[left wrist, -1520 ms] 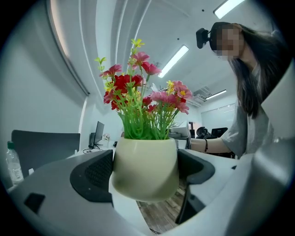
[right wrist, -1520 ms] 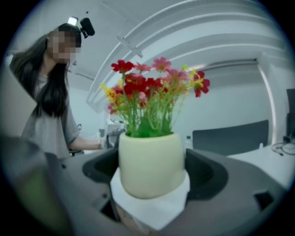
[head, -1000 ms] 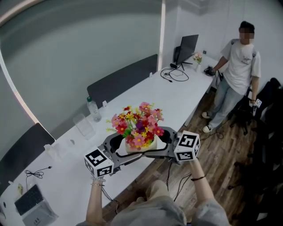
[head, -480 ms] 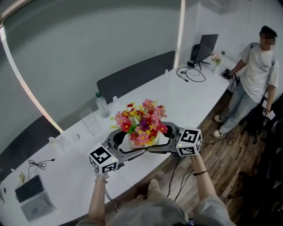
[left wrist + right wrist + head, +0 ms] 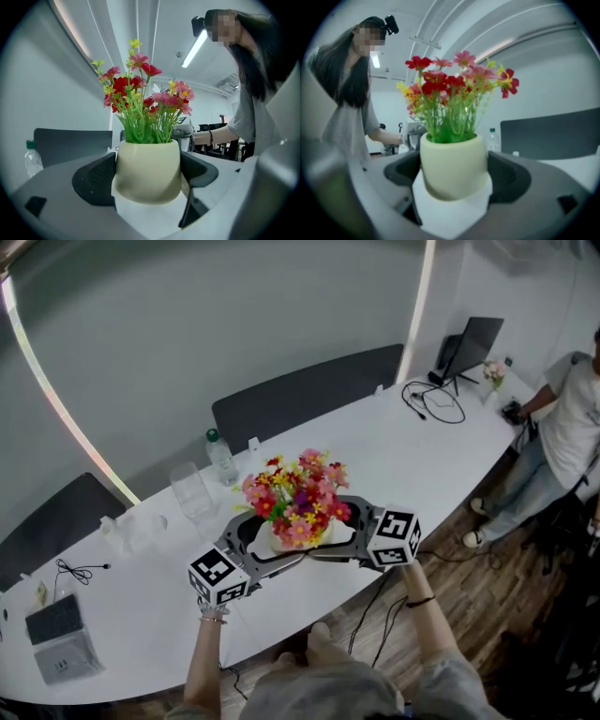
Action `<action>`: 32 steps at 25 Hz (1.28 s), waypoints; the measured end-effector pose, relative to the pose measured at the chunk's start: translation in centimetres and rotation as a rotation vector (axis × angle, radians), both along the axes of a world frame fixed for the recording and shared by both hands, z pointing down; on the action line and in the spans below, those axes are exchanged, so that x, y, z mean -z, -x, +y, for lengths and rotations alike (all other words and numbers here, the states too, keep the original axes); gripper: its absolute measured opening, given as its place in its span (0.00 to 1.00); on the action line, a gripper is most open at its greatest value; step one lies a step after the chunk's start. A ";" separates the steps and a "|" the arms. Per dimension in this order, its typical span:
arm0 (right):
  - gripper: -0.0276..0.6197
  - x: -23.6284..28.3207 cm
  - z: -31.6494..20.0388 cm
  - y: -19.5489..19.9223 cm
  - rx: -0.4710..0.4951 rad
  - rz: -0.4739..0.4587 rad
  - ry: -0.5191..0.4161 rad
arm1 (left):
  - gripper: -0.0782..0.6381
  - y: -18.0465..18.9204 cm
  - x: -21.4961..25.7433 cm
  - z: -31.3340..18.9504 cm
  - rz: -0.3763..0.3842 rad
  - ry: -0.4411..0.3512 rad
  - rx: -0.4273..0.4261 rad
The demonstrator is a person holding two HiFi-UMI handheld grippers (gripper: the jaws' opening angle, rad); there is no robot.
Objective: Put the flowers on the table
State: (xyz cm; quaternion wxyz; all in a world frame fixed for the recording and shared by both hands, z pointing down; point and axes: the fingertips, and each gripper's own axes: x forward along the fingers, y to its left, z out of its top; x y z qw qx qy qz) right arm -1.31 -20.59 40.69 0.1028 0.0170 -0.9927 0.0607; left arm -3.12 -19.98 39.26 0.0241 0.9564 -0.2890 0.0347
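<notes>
A cream pot [image 5: 298, 538] of red, pink and yellow flowers [image 5: 295, 495] hangs over the near part of the long white table [image 5: 394, 460]. Both grippers hold it from opposite sides. My left gripper [image 5: 265, 547] reaches in from the lower left, and its black pads [image 5: 96, 178] press the pot [image 5: 147, 171]. My right gripper [image 5: 334, 536] comes from the right, with its pads [image 5: 508, 178] against the pot [image 5: 453, 166]. A white piece lies under the pot in both gripper views. Whether the pot's base touches the table is hidden.
Behind the flowers stand a water bottle [image 5: 221, 456] and a clear cup [image 5: 190, 491]. A grey device [image 5: 58, 650] and a cable [image 5: 75, 568] lie at the far left. A monitor [image 5: 473, 343], cables [image 5: 436, 399] and a small vase [image 5: 494, 373] sit at the far right. A person [image 5: 574, 423] stands there.
The view has swung left, so the standing person slid to the right edge. Both grippers keep hold of the pot, now farther over the table top.
</notes>
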 end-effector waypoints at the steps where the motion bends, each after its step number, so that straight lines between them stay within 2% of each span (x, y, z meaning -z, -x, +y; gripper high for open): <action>1: 0.73 -0.4 -0.6 0.0 0.010 0.006 0.002 | 0.73 0.0 -0.4 -0.6 -0.005 0.005 0.009; 14: 0.73 -5.2 -5.6 1.8 0.113 0.061 0.027 | 0.73 1.7 -5.1 -5.5 -0.044 0.075 0.106; 20: 0.73 -7.3 -7.3 3.4 0.100 0.070 0.060 | 0.73 3.4 -7.2 -7.2 -0.021 0.104 0.115; 32: 0.73 -13.1 -10.3 4.8 0.080 0.093 0.082 | 0.72 4.8 -13.1 -10.2 -0.054 0.156 0.101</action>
